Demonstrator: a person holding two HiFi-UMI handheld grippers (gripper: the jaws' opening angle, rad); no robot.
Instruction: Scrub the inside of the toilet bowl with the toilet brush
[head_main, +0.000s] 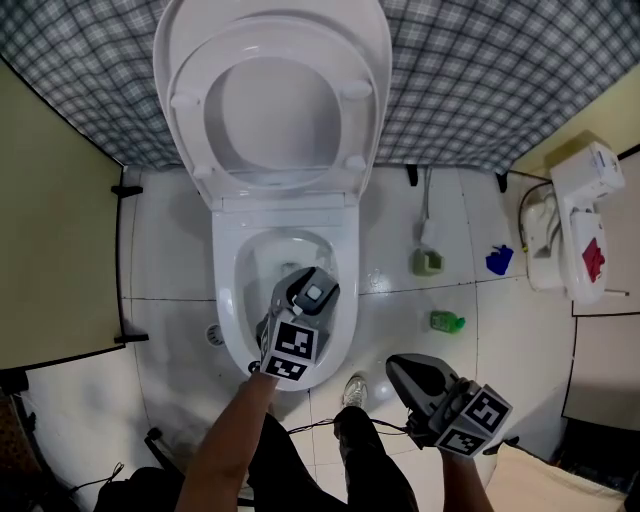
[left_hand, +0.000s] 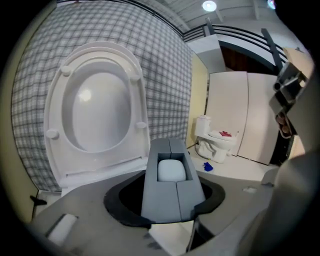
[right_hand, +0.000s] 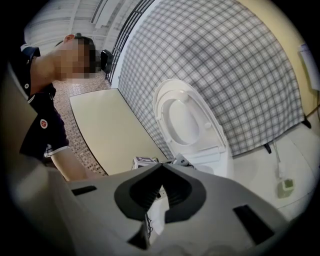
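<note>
Grey block (head_main: 312, 285): head view, centre; held in left gripper (head_main: 298, 308) above toilet bowl (head_main: 226, 292).
Toilet brush (head_main: 428, 205): white handle in greenish holder (head_main: 428, 264), floor right of bowl, apart from both grippers.
Right gripper (head_main: 395, 368): lower right, over floor tiles (head_main: 470, 340).
Left gripper view: jaws clamped on block; raised seat (left_hand: 54, 117) upper left.
Right gripper view: fingers together at tip, nothing between; brush at right edge.

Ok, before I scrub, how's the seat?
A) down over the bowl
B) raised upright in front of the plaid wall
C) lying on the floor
B: the seat stands raised in front of the plaid wall, leaving the bowl open below it.
</note>
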